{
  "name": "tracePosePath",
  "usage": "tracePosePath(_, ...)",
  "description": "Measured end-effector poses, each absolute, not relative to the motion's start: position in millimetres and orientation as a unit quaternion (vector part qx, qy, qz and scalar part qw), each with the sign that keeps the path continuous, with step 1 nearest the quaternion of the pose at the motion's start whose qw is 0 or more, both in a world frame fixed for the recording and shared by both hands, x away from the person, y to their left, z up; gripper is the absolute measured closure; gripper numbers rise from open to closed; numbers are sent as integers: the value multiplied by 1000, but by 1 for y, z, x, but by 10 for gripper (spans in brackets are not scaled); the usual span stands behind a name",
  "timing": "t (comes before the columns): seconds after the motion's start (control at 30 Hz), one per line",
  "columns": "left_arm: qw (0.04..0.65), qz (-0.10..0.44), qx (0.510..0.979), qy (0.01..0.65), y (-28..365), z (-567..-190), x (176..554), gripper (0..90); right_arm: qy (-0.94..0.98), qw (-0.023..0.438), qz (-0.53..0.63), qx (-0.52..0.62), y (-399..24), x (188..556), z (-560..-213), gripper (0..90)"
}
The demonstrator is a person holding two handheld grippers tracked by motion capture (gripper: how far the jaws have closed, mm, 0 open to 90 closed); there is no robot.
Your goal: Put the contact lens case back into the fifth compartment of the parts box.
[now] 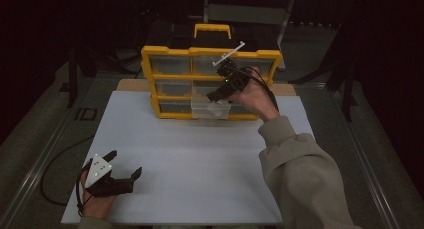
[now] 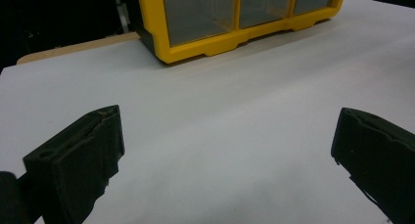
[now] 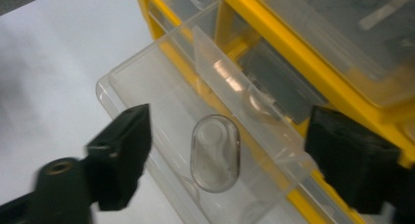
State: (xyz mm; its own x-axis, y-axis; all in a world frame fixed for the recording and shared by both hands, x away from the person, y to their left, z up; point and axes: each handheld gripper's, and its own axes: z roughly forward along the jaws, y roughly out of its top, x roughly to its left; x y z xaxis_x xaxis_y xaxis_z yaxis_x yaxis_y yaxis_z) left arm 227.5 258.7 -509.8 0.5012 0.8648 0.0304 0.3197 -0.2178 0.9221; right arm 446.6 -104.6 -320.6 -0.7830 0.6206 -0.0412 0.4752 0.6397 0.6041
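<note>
The clear drawer point(image 3: 205, 150) is the thing being worked: it is pulled partway out of the bottom row, middle column, of the yellow organizer point(image 1: 150, 79), which stands upright at the far edge of the white counter point(image 1: 200, 159). In the right gripper view the drawer looks empty, with a clear divider point(image 3: 220, 77) slotted across it and an oval finger pull point(image 3: 215, 153) on its front wall.

The right gripper point(image 3: 230, 160) hovers right at that front wall, its fingers point(image 3: 122, 155) spread wide on either side of the pull and closed on nothing. The left gripper point(image 1: 120, 171) rests well apart on the near left of the counter, fingers point(image 2: 78, 160) also wide open and empty.

The risk I judge from here: the fingers straddle more than the pull, so closing could pinch the thin clear wall or slip off the smooth plastic. A hard tug could draw the drawer fully out and drop it, or drag the unbraced organizer forward, since the left gripper is not steadying it
</note>
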Motion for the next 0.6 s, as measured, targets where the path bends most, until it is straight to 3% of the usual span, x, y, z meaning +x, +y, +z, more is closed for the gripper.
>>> tracePosePath(0.17, 474, 288, 724, 409, 259, -510, 228, 0, 884, 151, 316, 311, -118, 435, -322, 92)
tracePosePath(0.6, 478, 285, 723, 409, 258, -509, 228, 0, 844, 178, 390, 324, -156, 394, -353, 89)
